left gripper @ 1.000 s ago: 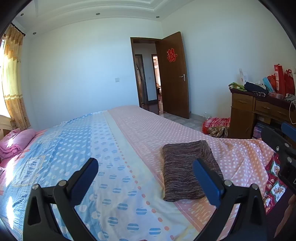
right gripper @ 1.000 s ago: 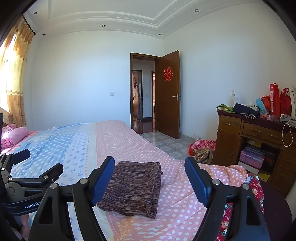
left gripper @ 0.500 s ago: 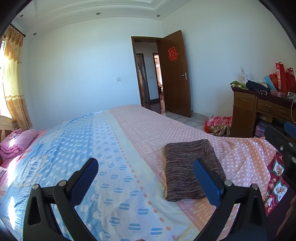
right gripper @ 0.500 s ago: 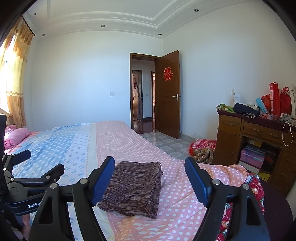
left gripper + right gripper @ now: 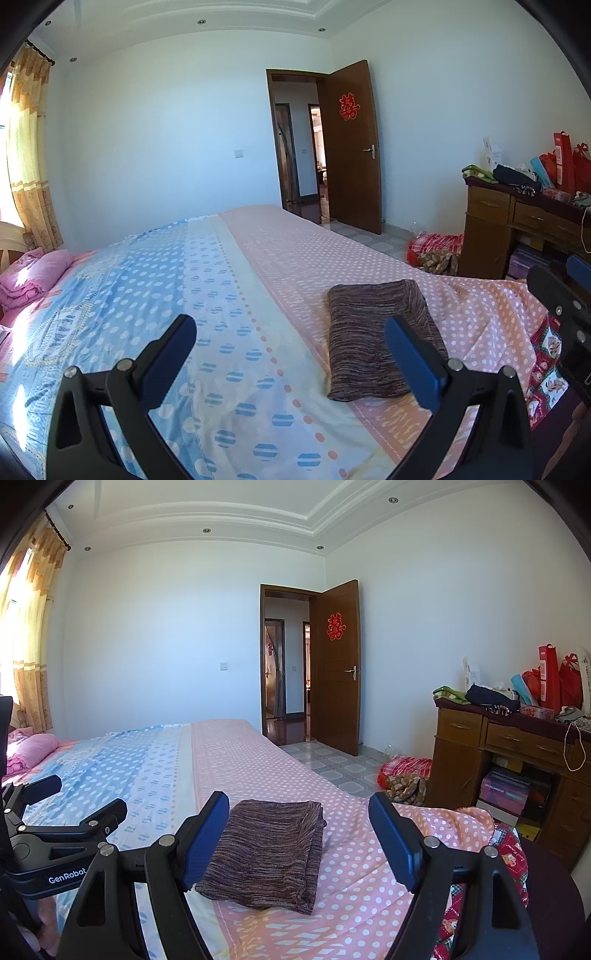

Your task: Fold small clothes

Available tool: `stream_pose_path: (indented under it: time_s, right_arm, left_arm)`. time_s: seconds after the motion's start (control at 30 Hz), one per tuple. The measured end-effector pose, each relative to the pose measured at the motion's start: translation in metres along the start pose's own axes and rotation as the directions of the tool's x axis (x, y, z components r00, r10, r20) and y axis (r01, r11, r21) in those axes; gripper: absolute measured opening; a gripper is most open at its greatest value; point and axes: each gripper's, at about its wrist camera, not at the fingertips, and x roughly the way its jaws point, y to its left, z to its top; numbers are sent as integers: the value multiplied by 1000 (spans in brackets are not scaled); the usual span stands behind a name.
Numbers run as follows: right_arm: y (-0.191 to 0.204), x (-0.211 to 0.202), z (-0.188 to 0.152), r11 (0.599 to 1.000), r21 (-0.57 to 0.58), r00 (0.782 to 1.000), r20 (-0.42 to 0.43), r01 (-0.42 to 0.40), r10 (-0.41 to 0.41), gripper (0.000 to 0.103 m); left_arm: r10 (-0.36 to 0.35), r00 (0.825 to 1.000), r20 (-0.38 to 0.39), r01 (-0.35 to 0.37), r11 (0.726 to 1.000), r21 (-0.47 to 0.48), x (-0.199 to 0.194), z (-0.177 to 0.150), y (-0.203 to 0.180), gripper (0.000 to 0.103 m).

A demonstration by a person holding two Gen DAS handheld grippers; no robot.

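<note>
Sitting folded on the pink-dotted bedspread [image 5: 354,853] at 12 o'clock of the empty, wide-open right gripper [image 5: 299,838], left gripper [image 5: 291,358] likewise, the knit garment [image 5: 266,853] looks soft, light, floppy; pinch a doubled edge.

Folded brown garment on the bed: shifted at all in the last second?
No. In the right wrist view the folded brown garment lies at the same spot on the pink dotted bedsheet, beside the blue-pink seam.

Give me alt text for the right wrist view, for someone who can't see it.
A folded brown garment lies on a polka-dot bed, framed by the open, empty right gripper. The left gripper shows at the left edge.
</note>
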Motion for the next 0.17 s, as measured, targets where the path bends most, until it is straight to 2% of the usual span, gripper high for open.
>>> stream_pose_path:
  time_s: [0.17]
  right_arm:
    - [-1,3,-1,1000,1,1000,-7,-1,1,79]
  left_arm:
    - [-8,1000,1,8,1000,6,0,-1,-1,103]
